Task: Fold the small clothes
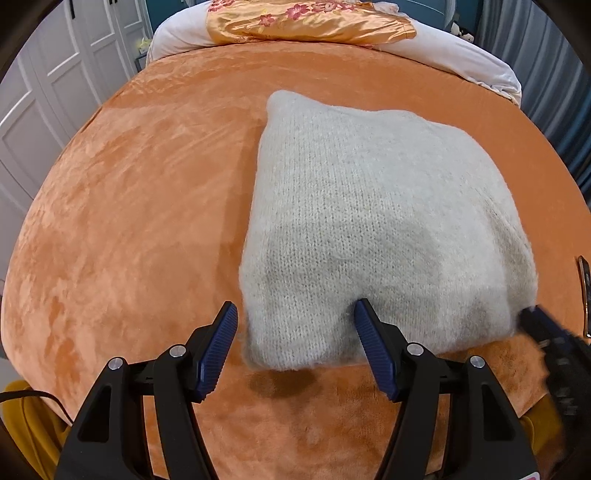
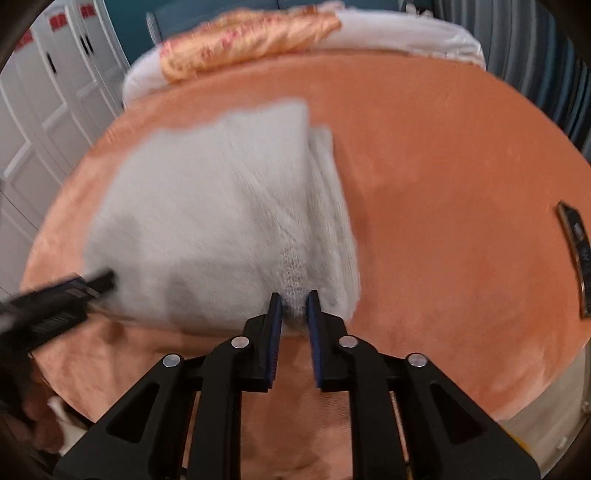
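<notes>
A folded grey fuzzy knit sweater (image 1: 369, 206) lies on the orange plush bed cover (image 1: 129, 221). My left gripper (image 1: 295, 321) is open, and the sweater's near left corner sits between its blue pads. The left pad stands just off the edge and the right one rests against the knit. My right gripper (image 2: 293, 306) is pinched shut on the sweater's (image 2: 207, 206) near right edge, with a tuft of knit squeezed between the narrow jaws. Each gripper shows blurred in the other's view: the right gripper (image 1: 546, 332) at the right edge, the left gripper (image 2: 74, 291) at the left edge.
A dark flat phone-like object (image 2: 574, 254) lies on the cover to the right of the sweater. An orange floral satin cloth (image 1: 306, 18) and white bedding (image 1: 461, 55) lie at the bed's far end. White wardrobe doors (image 1: 44, 92) stand to the left. Yellow fabric (image 1: 26, 417) hangs below the near edge.
</notes>
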`<state>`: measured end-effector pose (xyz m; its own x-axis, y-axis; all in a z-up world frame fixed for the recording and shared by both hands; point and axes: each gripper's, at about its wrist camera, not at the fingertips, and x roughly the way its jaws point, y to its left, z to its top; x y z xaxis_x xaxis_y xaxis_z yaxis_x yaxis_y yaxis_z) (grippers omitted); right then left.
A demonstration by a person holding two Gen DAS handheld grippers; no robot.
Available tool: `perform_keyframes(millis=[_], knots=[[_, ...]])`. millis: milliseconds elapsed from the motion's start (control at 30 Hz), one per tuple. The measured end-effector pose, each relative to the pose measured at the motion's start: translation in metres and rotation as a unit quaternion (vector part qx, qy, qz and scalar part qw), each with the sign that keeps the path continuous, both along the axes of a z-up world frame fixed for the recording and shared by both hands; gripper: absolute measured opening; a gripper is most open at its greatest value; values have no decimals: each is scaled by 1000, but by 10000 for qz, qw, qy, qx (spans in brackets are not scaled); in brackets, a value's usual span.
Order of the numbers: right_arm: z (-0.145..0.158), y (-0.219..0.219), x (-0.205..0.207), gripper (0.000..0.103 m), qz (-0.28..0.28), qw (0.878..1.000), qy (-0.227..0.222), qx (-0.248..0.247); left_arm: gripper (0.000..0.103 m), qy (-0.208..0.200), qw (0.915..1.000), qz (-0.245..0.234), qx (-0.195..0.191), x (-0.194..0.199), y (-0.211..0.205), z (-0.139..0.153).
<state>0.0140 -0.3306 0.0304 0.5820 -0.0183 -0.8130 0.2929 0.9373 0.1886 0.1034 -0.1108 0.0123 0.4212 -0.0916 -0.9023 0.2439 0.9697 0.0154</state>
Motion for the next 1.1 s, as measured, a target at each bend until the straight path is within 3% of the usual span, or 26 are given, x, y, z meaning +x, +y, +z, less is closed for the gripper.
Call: perform_keyframes(millis=[67,133,367,467,533,600,667,700,733,833,867,967,1000,1100], knots=[[-5,0,0,16,-11,10000,90,-16,64,6,10000,6,-10,0,1,-1],[-27,-1,6,13,5,9986,513,-101,64,22,10000,8,6,1,0,-1],[17,-6,5,19,29,9996,-206,-172,63,-114,9993,70,-353,1,4,24],[16,-18,22,24,-1,9996,-234,-131,63,-341,9984,118,-424,19,-2,38],[10,-24,34,33,-1,9998,-213,-65,63,-427,9978,137,-479,32,-7,42],[-3,-27,48,36,22,9999,-94,50,63,-408,9985,167,-309,47,-13,34],[-17,-28,60,34,68,9995,36,292,63,-207,9992,201,-273,60,-16,20],[-18,-30,63,17,106,9993,11,356,63,-91,9991,237,-327,65,-16,15],[-13,-30,63,13,150,9990,-97,403,63,-83,9989,259,-375,66,-16,15],[21,-32,47,10,18,9970,-749,197,63,-285,9990,166,-292,61,-21,25],[20,-34,45,10,-46,9971,-737,156,63,-326,9991,128,-257,59,-24,27],[-29,-33,59,10,-6,9999,101,7,63,-283,9995,44,-133,56,-33,22],[-32,-30,59,11,-3,9999,125,-80,63,-252,9996,33,-132,55,-35,20],[-4,-23,52,13,18,9998,-180,-124,61,-342,9994,52,-69,49,-35,23]])
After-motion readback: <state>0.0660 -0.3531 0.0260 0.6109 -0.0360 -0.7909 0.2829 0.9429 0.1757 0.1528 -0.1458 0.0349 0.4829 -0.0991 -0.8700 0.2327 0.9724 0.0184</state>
